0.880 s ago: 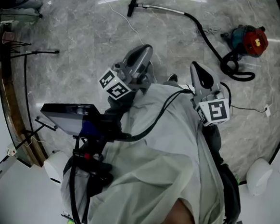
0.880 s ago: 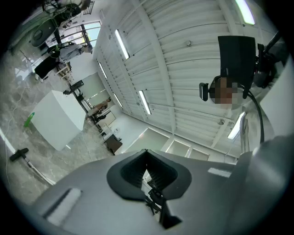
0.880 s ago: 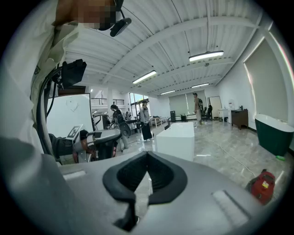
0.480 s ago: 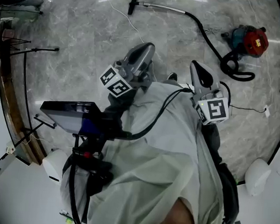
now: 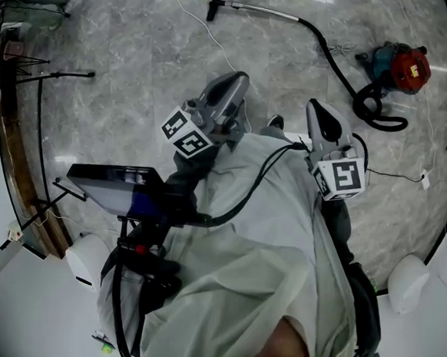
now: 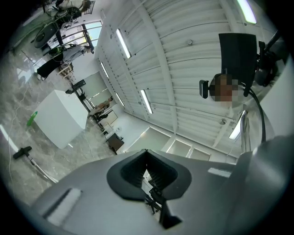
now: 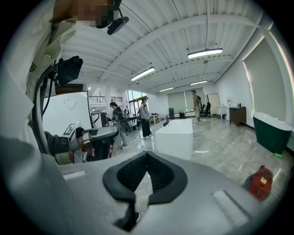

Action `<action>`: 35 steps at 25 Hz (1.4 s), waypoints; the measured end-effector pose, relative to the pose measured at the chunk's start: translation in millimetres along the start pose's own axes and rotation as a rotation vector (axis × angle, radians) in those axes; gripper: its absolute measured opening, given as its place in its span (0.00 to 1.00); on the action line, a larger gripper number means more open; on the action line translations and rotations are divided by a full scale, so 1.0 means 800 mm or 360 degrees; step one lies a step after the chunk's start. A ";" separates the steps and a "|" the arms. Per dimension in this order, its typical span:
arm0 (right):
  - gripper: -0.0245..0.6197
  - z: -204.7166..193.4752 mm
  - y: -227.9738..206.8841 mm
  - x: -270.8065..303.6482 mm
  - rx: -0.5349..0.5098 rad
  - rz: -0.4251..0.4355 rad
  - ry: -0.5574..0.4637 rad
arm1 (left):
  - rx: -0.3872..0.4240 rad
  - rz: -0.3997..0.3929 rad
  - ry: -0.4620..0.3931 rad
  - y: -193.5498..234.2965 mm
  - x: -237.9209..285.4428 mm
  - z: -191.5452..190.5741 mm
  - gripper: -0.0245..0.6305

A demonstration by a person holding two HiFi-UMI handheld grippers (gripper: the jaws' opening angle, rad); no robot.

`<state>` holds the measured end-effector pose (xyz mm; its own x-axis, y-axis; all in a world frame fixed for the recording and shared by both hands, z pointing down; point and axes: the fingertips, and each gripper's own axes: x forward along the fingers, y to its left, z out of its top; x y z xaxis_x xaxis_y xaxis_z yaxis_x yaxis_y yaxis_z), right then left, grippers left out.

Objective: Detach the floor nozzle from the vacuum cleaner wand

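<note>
The vacuum lies on the marble floor far ahead of me. Its red and teal canister (image 5: 402,66) is at the upper right, and a black hose (image 5: 336,63) runs from it to the metal wand (image 5: 260,12). The black floor nozzle (image 5: 214,4) sits on the wand's left end. In the left gripper view the nozzle (image 6: 22,152) is small at the lower left. My left gripper (image 5: 235,81) and right gripper (image 5: 315,108) are held in front of my body, well short of the vacuum. Both are shut with nothing between the jaws. The right gripper view catches the canister (image 7: 261,181).
A thin white cable (image 5: 211,38) trails across the floor near the nozzle. A tripod stand (image 5: 54,80) is at the left and a white round object (image 5: 408,281) at the lower right. A white block (image 7: 177,135), a green tub (image 7: 271,133) and people (image 7: 144,119) stand farther off.
Both grippers stay where they were, still shut. Only the head view has drifted slightly, so the vacuum sits a little higher in the picture.
</note>
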<state>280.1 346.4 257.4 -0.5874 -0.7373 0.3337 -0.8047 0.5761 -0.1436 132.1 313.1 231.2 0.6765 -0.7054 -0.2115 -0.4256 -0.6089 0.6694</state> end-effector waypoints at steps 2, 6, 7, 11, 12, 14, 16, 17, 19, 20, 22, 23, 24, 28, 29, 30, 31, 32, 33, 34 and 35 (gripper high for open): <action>0.04 -0.007 0.001 0.004 0.0004 0.0010 0.0036 | 0.0007 0.0040 -0.0001 0.002 -0.011 0.000 0.02; 0.04 -0.018 0.014 0.024 0.0047 0.0046 0.0108 | 0.0022 0.0094 -0.0053 0.003 -0.048 0.017 0.02; 0.04 -0.020 0.017 0.032 0.0059 0.0053 0.0116 | 0.0040 0.0086 -0.0078 0.003 -0.056 0.025 0.02; 0.04 -0.013 0.029 0.069 0.0057 0.0042 0.0118 | 0.0095 0.0007 -0.0144 0.009 -0.078 0.062 0.02; 0.04 -0.008 0.032 0.079 0.0049 0.0019 0.0116 | 0.0091 -0.0021 -0.0151 0.015 -0.079 0.073 0.02; 0.04 0.004 0.039 0.095 0.0048 -0.0040 0.0099 | 0.0090 -0.0078 -0.0150 0.027 -0.079 0.097 0.02; 0.04 0.016 0.049 0.109 0.0045 -0.0100 0.0073 | 0.0111 -0.0145 -0.0143 0.036 -0.076 0.124 0.02; 0.04 0.021 0.055 0.116 0.0035 -0.0129 0.0064 | 0.0127 -0.0185 -0.0144 0.040 -0.074 0.139 0.02; 0.04 0.029 0.066 0.131 -0.0006 -0.0178 0.0060 | 0.0177 -0.0259 -0.0134 0.048 -0.069 0.166 0.02; 0.04 0.032 0.071 0.138 -0.0030 -0.0201 0.0063 | 0.0206 -0.0281 -0.0117 0.054 -0.066 0.176 0.02; 0.04 0.031 0.078 0.150 -0.0071 -0.0236 0.0084 | 0.0244 -0.0283 -0.0079 0.070 -0.063 0.187 0.02; 0.04 0.029 0.080 0.155 -0.0078 -0.0247 0.0099 | 0.0249 -0.0272 -0.0068 0.079 -0.063 0.191 0.02; 0.04 0.028 0.081 0.162 -0.0078 -0.0252 0.0114 | 0.0248 -0.0258 -0.0063 0.088 -0.063 0.194 0.02; 0.04 0.027 0.075 0.185 -0.0105 -0.0251 0.0174 | 0.0197 -0.0206 -0.0061 0.117 -0.064 0.199 0.02; 0.04 0.028 0.072 0.190 -0.0113 -0.0245 0.0187 | 0.0177 -0.0188 -0.0065 0.123 -0.064 0.199 0.02; 0.04 0.029 0.067 0.198 -0.0120 -0.0236 0.0201 | 0.0159 -0.0164 -0.0071 0.131 -0.062 0.199 0.02; 0.04 0.030 0.060 0.210 -0.0128 -0.0223 0.0219 | 0.0144 -0.0134 -0.0077 0.142 -0.060 0.201 0.02; 0.04 0.030 0.052 0.226 -0.0140 -0.0204 0.0245 | 0.0132 -0.0099 -0.0082 0.155 -0.055 0.203 0.02; 0.04 0.029 0.043 0.245 -0.0157 -0.0177 0.0279 | 0.0124 -0.0060 -0.0084 0.171 -0.050 0.206 0.02; 0.04 0.027 0.033 0.267 -0.0176 -0.0143 0.0316 | 0.0119 -0.0015 -0.0083 0.188 -0.044 0.209 0.02; 0.04 0.025 0.022 0.291 -0.0194 -0.0104 0.0349 | 0.0119 0.0035 -0.0079 0.206 -0.037 0.212 0.02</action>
<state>127.6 177.6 313.6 -0.4911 -0.6879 0.5345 -0.8162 0.5778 -0.0063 -59.9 172.2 226.6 0.6368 -0.7347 -0.2336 -0.4850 -0.6173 0.6195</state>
